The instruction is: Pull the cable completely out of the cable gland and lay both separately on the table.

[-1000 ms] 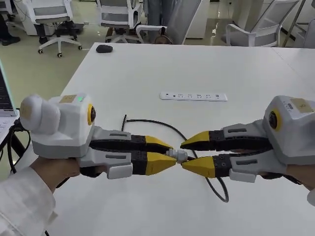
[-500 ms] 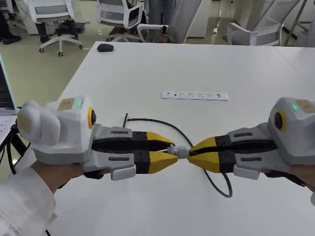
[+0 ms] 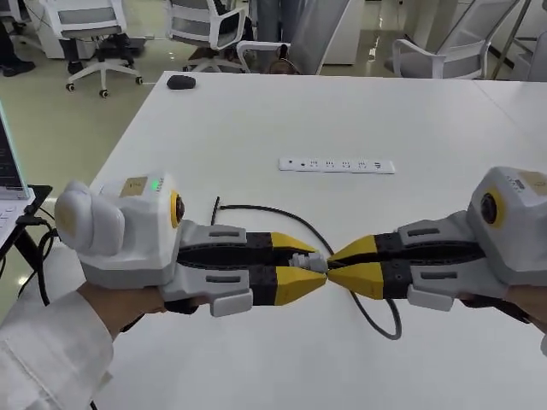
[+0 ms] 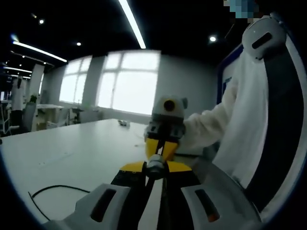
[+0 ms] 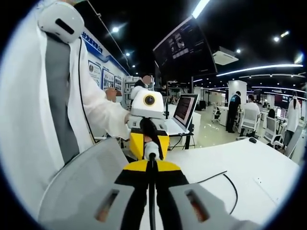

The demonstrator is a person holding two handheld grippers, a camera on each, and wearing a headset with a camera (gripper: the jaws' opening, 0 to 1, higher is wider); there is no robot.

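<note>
Separation along one straight line is what the coming move turns on: the small pale-grey plastic cable gland (image 3: 309,261) sits right at the tips of the left gripper (image 3: 314,265), and the thin black round cable (image 3: 265,212) leaves it straight ahead of those tips, into the tips of the right gripper (image 3: 334,264), which faces the left one nose to nose. The long axis of gland and cable runs in line with both claws, so by my reading drawing the hands apart, each backward along its own length, would slide the cable out without bending it. Neither hand is nearer than the other, since each has its own piece. The left claw is clamped on the gland, its yellow jaws held a little apart by the gland's body; the left gripper view has the gland (image 4: 154,166) pinched at its own tips. The right claw is drawn nearly together on the cable just beyond the gland; in the right gripper view the cable (image 5: 150,191) runs back between the jaws along their centre line, and the gland (image 5: 151,149) stands immediately in front of their tips. Both claws hang above the white table (image 3: 342,120), and the cable's slack lies on it, curving away on the far side of the left claw and beneath the right one. The cable is not yet out of the gland, and neither piece has been laid down
</note>
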